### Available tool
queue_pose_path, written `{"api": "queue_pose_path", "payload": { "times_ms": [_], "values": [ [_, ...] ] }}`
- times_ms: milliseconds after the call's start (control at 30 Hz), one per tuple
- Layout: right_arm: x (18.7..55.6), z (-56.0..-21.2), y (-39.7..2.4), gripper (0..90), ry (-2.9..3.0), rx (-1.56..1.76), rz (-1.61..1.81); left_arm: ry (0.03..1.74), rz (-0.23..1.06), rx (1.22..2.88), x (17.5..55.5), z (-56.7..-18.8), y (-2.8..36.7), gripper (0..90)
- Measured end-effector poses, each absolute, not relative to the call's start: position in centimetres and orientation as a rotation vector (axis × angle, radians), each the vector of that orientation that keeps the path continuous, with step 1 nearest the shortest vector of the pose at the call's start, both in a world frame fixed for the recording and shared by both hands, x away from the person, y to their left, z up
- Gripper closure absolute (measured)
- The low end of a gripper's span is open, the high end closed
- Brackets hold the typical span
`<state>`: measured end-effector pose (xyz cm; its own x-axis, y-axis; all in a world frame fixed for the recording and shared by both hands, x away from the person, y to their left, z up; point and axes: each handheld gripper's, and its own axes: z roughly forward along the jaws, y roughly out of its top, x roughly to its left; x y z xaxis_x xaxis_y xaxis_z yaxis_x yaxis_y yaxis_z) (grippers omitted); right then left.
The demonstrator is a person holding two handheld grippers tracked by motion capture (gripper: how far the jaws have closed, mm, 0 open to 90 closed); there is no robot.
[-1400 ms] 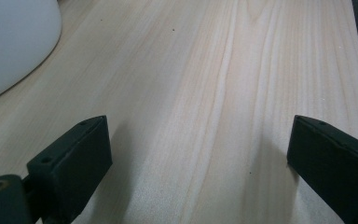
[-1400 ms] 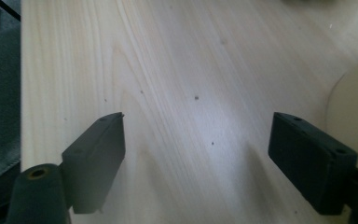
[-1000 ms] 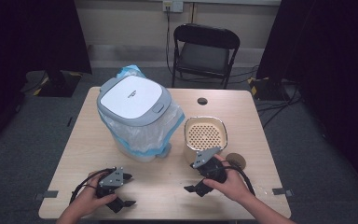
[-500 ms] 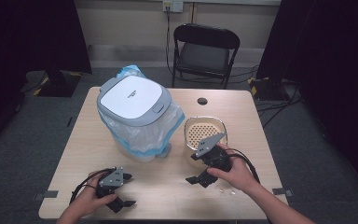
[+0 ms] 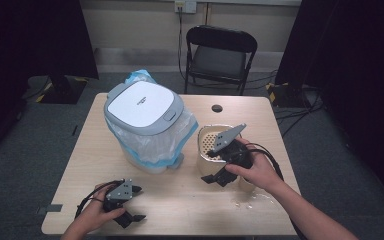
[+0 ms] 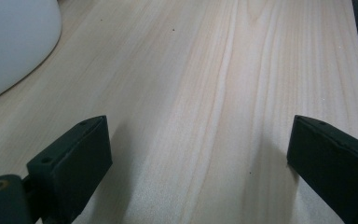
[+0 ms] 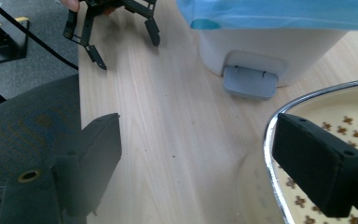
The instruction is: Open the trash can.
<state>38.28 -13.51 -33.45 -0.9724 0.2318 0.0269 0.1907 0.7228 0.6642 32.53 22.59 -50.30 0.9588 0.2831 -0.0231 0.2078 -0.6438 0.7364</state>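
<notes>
Two hand-held grippers work the tabletop (image 5: 190,200): the right hand-held gripper (image 5: 216,177), jaws spread and empty, hangs at the near rim of the perforated basket (image 5: 211,142). The left hand-held gripper (image 5: 132,204), also spread and empty, rests near the front edge on bare wood, just clear of the bagged pedal bin (image 5: 147,125).

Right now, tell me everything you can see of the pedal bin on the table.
The pedal bin stands upright on the left half of the wooden table. Its body looks like white plastic, with a grey-rimmed lid that has a white top panel and is shut. A pale blue bin liner spills over the rim and hangs down the outside. A grey foot pedal sticks out at the base, just above the tabletop. Neither gripper touches it.
</notes>
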Motion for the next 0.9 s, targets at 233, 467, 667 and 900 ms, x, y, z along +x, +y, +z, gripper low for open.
{"api": "queue_pose_path", "payload": {
  "times_ms": [233,467,667,900],
  "values": [
    [39.3,-32.0,-13.2,15.5,2.856,0.345,1.096,0.343,0.119,2.290,32.5,-50.3,22.6,5.7],
    [40.3,-30.4,-12.9,15.5,2.844,0.347,1.110,0.343,0.120,2.292,32.5,-50.3,22.6,5.7],
    [40.9,-29.6,-12.7,15.5,2.844,0.359,1.112,0.341,0.123,2.291,32.5,-50.3,22.6,5.7],
    [41.8,-28.9,-12.1,15.5,2.851,0.363,1.100,0.338,0.126,2.301,32.6,-50.2,22.6,5.6]
  ]
}}
